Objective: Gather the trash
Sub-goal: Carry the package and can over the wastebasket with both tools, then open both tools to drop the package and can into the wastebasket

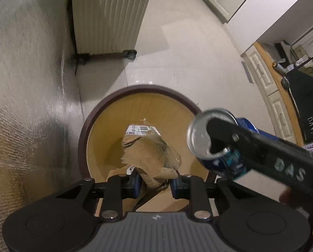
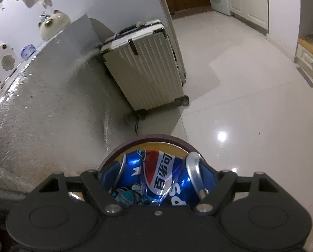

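Observation:
A round bin [image 1: 106, 109] with a dark maroon rim and yellow inside stands on the floor right below me. My left gripper [image 1: 155, 183] is shut on a crumpled piece of brown paper [image 1: 152, 157] with a barcode label, and the paper hangs over the bin's opening. To its right a crushed blue soda can [image 1: 200, 138] hangs over the rim, with a black finger [image 1: 251, 145] of the right gripper lying across its silver end. In the right wrist view the right gripper [image 2: 157, 174] is shut on the can [image 2: 162, 180], gripped end to end, above the bin's rim [image 2: 156, 136].
A cream ribbed suitcase [image 1: 110, 16] stands on the floor behind the bin. A silvery textured surface [image 1: 26, 84] rises close on the left. Glossy pale tiles [image 2: 251, 105] stretch to the right. A cabinet with a wooden top [image 1: 267, 88] and a black bag [image 1: 309, 113] are at far right.

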`<action>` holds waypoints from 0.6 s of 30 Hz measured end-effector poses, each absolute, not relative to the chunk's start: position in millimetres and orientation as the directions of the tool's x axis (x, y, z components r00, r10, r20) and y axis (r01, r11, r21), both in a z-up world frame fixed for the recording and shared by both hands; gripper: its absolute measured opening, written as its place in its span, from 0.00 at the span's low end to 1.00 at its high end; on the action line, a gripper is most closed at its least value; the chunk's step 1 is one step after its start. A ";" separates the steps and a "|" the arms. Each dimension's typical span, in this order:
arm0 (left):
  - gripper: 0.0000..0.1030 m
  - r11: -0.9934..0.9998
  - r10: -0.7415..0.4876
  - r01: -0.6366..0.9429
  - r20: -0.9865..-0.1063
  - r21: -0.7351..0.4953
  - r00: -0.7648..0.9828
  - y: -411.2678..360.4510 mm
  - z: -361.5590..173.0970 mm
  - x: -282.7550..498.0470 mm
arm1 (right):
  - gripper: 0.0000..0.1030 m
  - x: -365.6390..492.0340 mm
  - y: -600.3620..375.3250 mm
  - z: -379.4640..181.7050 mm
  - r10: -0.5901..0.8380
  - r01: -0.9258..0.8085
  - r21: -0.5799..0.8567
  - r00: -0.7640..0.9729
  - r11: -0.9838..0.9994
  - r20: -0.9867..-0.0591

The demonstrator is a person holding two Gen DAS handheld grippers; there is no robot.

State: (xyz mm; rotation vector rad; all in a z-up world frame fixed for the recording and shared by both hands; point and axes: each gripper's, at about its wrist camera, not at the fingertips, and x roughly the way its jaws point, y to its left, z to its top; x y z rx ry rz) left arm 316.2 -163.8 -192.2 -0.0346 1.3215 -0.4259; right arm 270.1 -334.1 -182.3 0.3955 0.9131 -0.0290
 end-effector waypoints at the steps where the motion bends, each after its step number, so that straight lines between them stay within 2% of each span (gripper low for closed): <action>1: 0.31 0.925 -0.319 0.273 -0.932 -0.265 0.174 -163.1 -195.0 318.2 | 0.78 272.5 -333.4 -186.1 0.142 0.199 0.325 0.611 0.925 -0.779; 2: 0.37 0.929 -0.313 0.259 -0.934 -0.264 0.173 -162.5 -197.3 320.2 | 0.78 274.4 -333.0 -189.1 0.142 0.207 0.328 0.607 0.922 -0.782; 7: 0.50 0.951 -0.276 0.191 -0.946 -0.243 0.169 -155.8 -199.6 325.0 | 0.78 284.4 -331.7 -203.9 0.144 0.241 0.339 0.582 0.909 -0.800; 12: 0.58 0.953 -0.257 0.208 -0.952 -0.221 0.165 -157.6 -200.5 323.3 | 0.79 295.9 -325.5 -217.1 0.146 0.252 0.331 0.550 0.909 -0.822; 18: 0.78 0.946 -0.240 0.261 -0.957 -0.193 0.161 -166.8 -207.1 324.4 | 0.82 306.0 -322.5 -230.0 0.151 0.238 0.313 0.521 0.919 -0.840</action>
